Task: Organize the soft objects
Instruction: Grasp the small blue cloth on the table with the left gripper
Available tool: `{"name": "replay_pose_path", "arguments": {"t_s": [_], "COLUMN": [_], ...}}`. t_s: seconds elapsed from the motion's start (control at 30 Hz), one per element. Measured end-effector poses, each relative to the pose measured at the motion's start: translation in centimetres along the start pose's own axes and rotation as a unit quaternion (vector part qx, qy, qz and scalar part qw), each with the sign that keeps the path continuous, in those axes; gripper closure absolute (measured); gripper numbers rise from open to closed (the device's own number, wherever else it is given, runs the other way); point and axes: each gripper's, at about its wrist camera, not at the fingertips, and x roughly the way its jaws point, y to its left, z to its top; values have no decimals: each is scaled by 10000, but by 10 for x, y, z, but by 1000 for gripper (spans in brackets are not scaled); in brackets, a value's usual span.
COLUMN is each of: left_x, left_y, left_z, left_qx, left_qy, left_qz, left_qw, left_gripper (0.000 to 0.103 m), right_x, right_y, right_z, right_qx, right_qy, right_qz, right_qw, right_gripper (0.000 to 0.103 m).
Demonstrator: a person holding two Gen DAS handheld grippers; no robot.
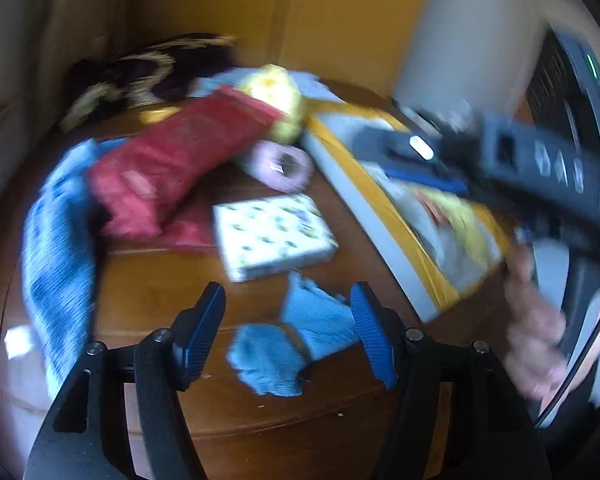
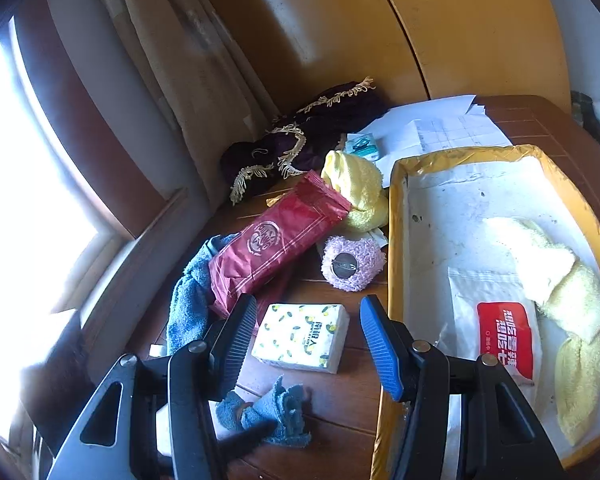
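A small blue cloth (image 1: 288,340) lies crumpled on the wooden table (image 1: 160,300), between the spread fingers of my open left gripper (image 1: 288,328), which touch nothing. My right gripper (image 2: 308,328) is open too and hovers over a patterned tissue pack (image 2: 304,336); the blue cloth (image 2: 276,412) lies nearer, below its left finger. In the blurred left wrist view, the right gripper (image 1: 412,160) hangs above the yellow-rimmed tray (image 1: 400,220). A yellow towel (image 2: 560,292) and a white packet with a red label (image 2: 504,336) lie in the tray (image 2: 396,240).
On the table lie a red bag (image 2: 276,240), a pink fluffy roll (image 2: 352,264), a second yellow towel (image 2: 356,192), a blue towel (image 2: 188,300), a dark fringed cloth (image 2: 312,136) and papers (image 2: 432,128). A hand (image 1: 532,320) shows at the right.
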Motion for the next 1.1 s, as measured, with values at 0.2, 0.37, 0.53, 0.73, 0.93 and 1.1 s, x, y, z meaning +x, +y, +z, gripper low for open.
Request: {"name": "replay_pose_path", "arguments": {"t_s": [0.2,0.37,0.53,0.73,0.93,1.1], "left_x": [10,7,6,0,-4,4], "left_y": [-11,-7,-10,-8,3,-13], "left_z": [-14,-19,-23,-22,-13,-14], "left_qx": [412,247,210,-223,-659,-6], "left_qy": [225,281,381,462,446,489], "left_qz": [98,4,22,-232,-248,446], "left_qw": [9989,9993,9991,9984,9965,9978], "left_gripper": [39,41,41,41,41,41], "right_x": [1,7,7,2,1,1], "right_y": [-1,2,4,4,4,1], "right_z": [-1,-2,-3,-1,0,0], "right_qx": [29,-18,-33,-11,-9,45], "right_qy": [-14,79,81,11,2,29], "right_qz": [-14,42,47,48,62,67], "right_qw": [10000,10000,10000,10000,10000,10000], "right_gripper": [46,46,46,46,46,46]}}
